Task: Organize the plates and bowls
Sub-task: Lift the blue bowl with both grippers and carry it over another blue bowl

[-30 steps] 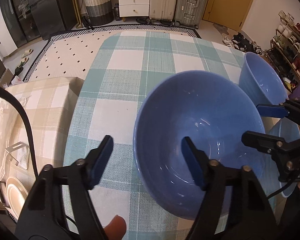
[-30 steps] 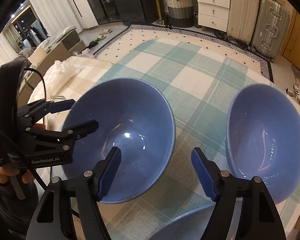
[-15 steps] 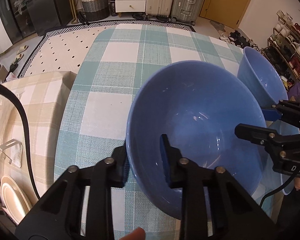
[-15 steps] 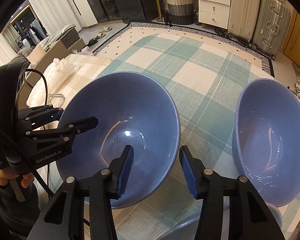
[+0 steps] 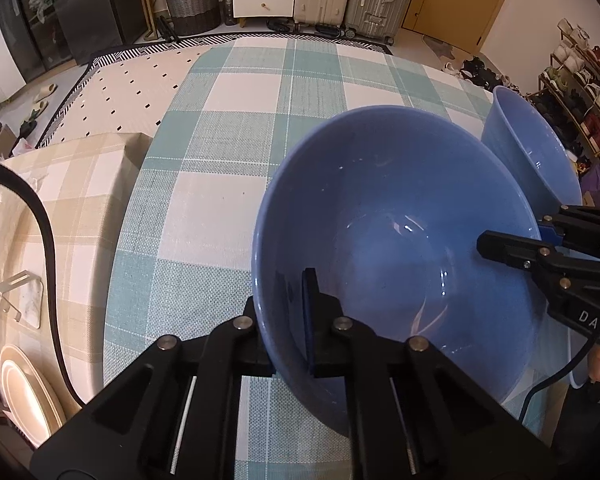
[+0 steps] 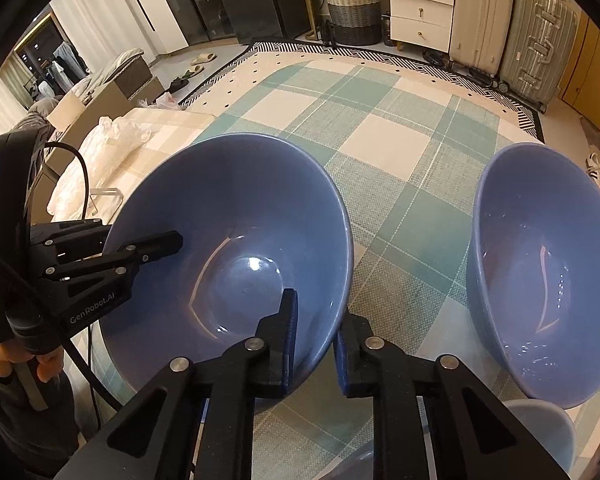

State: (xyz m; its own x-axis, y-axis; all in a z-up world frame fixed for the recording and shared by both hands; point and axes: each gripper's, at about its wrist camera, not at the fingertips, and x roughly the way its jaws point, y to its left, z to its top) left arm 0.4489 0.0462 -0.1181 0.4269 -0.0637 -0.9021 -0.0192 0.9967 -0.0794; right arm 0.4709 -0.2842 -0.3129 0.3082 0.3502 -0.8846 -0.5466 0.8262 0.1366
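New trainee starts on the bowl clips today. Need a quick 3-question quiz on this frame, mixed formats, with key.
1. True or false: both grippers are clamped on the same large blue bowl.
2. Which part of it does the left gripper pinch? A) rim wall B) base C) nothing
3. Fill in: the second blue bowl stands on the checked tablecloth, touched by ____ gripper.

Key
1. True; the right gripper has its rim too, one finger inside, one outside.
2. A
3. neither
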